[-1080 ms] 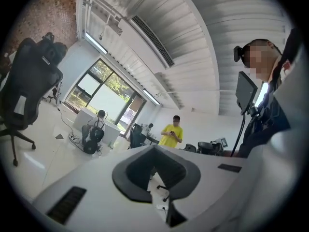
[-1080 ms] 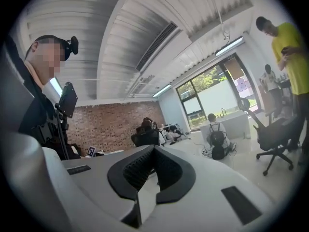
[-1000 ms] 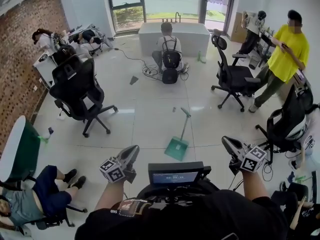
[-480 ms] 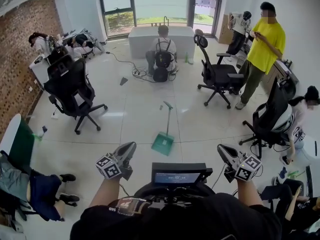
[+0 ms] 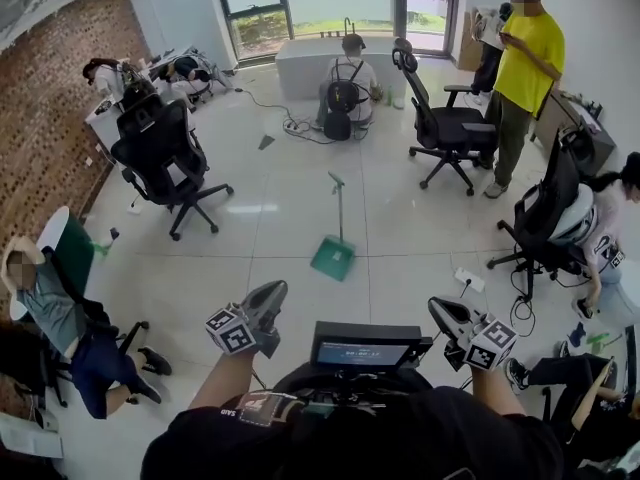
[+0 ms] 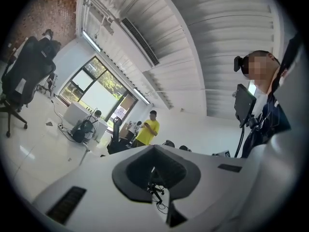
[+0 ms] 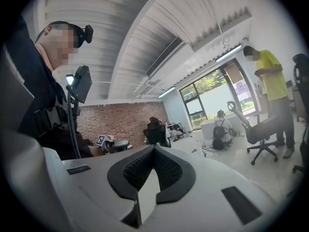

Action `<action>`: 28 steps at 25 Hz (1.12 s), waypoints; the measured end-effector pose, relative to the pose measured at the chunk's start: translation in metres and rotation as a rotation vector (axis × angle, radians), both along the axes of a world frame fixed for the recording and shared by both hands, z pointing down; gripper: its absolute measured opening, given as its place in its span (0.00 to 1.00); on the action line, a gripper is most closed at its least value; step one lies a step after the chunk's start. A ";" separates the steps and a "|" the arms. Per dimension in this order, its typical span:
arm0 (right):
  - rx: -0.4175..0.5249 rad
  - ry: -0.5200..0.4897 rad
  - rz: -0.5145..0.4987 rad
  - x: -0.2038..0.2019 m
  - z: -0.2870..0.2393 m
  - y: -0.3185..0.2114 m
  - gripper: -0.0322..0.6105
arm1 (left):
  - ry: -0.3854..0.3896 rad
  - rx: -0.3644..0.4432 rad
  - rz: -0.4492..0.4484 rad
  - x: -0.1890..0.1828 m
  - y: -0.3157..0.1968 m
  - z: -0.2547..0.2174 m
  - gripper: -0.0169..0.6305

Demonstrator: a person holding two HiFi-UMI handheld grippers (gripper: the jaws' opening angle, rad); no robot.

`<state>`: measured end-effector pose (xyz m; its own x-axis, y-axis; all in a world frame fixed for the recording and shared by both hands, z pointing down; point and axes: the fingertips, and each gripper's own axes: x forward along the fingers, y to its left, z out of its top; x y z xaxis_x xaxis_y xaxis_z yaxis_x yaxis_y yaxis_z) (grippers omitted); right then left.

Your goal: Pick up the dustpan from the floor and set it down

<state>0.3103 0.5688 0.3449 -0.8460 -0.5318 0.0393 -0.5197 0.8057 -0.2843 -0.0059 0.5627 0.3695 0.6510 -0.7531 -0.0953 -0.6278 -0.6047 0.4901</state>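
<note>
The left gripper [image 5: 268, 296] and right gripper [image 5: 442, 313] stayed closed and empty, as a second earlier; the green dustpan [image 5: 333, 258] remained on the floor [image 5: 290, 218], well ahead.

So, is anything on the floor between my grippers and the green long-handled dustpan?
Nothing visible does. Only bare white tiled floor separates the left gripper and right gripper from the green long-handled dustpan; the black office chairs stand off to the sides.

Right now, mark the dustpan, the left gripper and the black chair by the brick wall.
dustpan [image 5: 333, 259], head view, on the green pan.
left gripper [image 5: 277, 289], head view, at the tip of its closed jaws.
black chair [image 5: 158, 140], head view, on the backrest.
</note>
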 end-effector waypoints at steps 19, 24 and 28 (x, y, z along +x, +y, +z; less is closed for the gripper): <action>-0.003 -0.024 0.032 -0.299 -0.041 0.199 0.07 | -0.038 0.041 -0.004 -0.313 0.258 -0.004 0.04; 0.001 -0.040 0.015 -0.298 -0.030 0.226 0.06 | -0.021 0.077 -0.011 -0.303 0.275 -0.004 0.04; -0.025 -0.079 0.031 -0.268 -0.035 0.244 0.06 | 0.017 0.061 -0.002 -0.267 0.290 -0.013 0.04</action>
<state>0.0424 0.8129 0.3095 -0.8303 -0.5572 -0.0131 -0.5191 0.7817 -0.3455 -0.2729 0.8523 0.3568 0.6475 -0.7468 -0.1516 -0.6210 -0.6324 0.4631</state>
